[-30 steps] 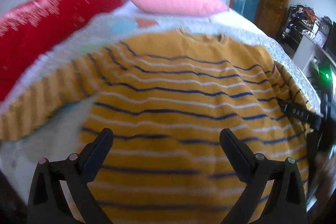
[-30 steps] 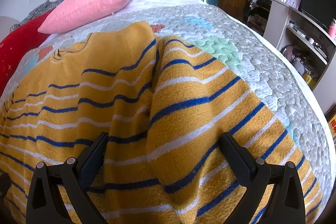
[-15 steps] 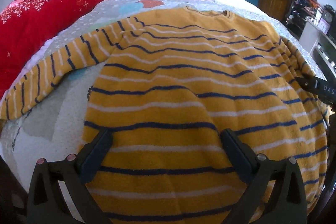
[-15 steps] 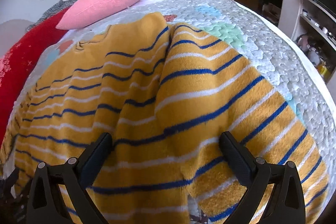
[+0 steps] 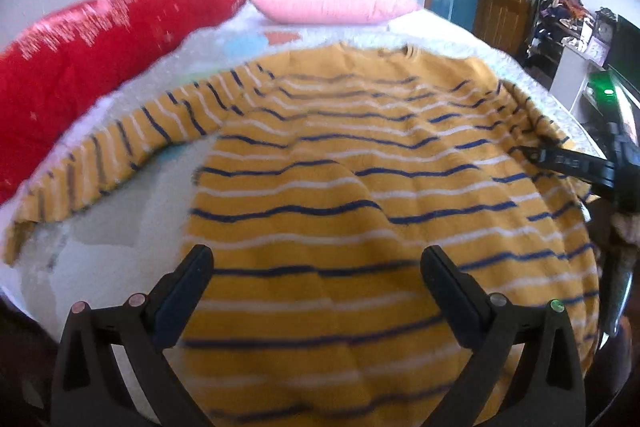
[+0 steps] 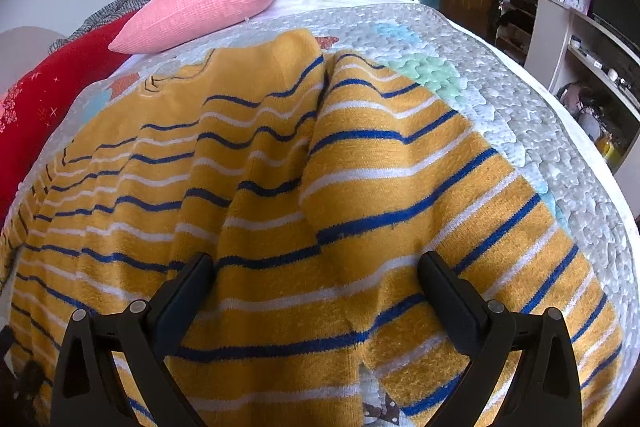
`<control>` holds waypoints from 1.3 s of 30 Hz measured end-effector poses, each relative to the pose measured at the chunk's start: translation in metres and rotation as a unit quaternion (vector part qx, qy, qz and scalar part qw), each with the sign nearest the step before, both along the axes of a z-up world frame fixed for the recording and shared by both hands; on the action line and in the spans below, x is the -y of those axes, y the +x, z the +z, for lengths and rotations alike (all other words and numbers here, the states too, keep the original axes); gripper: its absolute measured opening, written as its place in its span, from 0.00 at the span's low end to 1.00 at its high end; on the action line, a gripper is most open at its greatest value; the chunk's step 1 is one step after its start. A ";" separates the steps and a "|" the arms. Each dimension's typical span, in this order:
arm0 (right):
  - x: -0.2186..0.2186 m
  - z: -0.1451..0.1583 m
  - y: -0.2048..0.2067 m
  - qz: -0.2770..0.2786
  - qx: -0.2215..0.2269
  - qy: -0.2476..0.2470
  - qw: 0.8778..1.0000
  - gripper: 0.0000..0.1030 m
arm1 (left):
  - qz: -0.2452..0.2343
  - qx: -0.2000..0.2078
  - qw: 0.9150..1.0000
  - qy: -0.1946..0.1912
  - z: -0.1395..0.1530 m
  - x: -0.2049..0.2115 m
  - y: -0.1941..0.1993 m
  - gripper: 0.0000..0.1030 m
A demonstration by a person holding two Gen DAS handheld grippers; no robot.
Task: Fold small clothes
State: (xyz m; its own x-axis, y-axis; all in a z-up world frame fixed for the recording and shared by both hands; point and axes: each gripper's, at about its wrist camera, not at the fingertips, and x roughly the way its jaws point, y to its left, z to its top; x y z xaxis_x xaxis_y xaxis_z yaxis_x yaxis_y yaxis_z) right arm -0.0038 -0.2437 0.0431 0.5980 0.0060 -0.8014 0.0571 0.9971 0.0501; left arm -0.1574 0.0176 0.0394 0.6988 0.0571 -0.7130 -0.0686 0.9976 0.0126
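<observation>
A yellow sweater [image 5: 360, 195] with blue and white stripes lies flat on the bed, collar toward the pillows. Its left sleeve [image 5: 120, 151] stretches out to the left. Its right sleeve [image 6: 420, 179] lies beside the body, down the right side. My left gripper [image 5: 316, 275] is open and empty above the sweater's lower hem. My right gripper [image 6: 312, 283] is open and empty above the sweater's right side, where sleeve meets body. The right gripper also shows at the right edge of the left wrist view [image 5: 576, 167].
A pale quilted bedspread [image 6: 520, 107] covers the bed. A pink pillow [image 6: 200, 11] and a red blanket [image 5: 80, 67] lie at the far left. Shelves and a desk [image 6: 580, 39] stand right of the bed, with a wooden door behind.
Both grippers stay open and hover over the sweater. The left wrist view has tilted up and down with motion blur; the right view has shifted slightly. The sweater has not moved.
</observation>
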 end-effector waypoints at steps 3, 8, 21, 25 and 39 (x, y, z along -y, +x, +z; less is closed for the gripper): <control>-0.001 0.006 -0.006 -0.008 0.000 -0.007 1.000 0.95 | 0.005 0.016 1.000 0.000 0.015 -0.010 -0.018 1.00; 0.019 0.031 -0.034 -0.002 0.007 0.073 0.997 0.76 | 0.029 0.039 0.999 -0.019 0.037 -0.039 -0.041 1.00; 0.150 0.060 -0.131 -0.092 0.030 0.128 0.987 0.59 | 0.051 0.050 0.996 -0.043 0.031 -0.076 -0.076 1.00; 0.152 0.030 -0.126 -0.114 0.004 0.113 0.987 0.60 | 0.047 0.039 0.997 -0.050 0.026 -0.074 -0.073 1.00; 0.175 0.031 -0.159 -0.175 0.059 0.108 0.977 0.62 | 0.029 0.033 0.999 -0.014 0.025 -0.050 -0.073 1.00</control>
